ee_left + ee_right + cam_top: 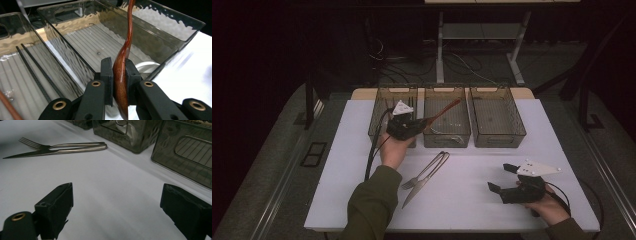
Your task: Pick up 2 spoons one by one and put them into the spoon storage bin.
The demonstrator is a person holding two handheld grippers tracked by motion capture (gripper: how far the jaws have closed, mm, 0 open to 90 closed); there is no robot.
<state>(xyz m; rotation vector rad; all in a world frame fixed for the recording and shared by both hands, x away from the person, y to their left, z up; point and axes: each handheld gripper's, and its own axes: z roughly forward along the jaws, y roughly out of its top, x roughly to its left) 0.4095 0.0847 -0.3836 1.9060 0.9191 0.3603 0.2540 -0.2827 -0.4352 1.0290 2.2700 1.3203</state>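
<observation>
Left gripper (424,123) has its jaws clamped on the bowl end of a wooden spoon (124,57), handle poking out over the middle bin (447,137), likely sorting it there. Right gripper (503,178) idles wide open on the table (472,200), fork (35,144) and knife (37,153) waiting.

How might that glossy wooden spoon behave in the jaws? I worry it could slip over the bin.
The wooden spoon looks polished, so it is probably slippery. The left gripper pinches its curved bowl, so it may pivot. It looks stiff and likely light.
</observation>
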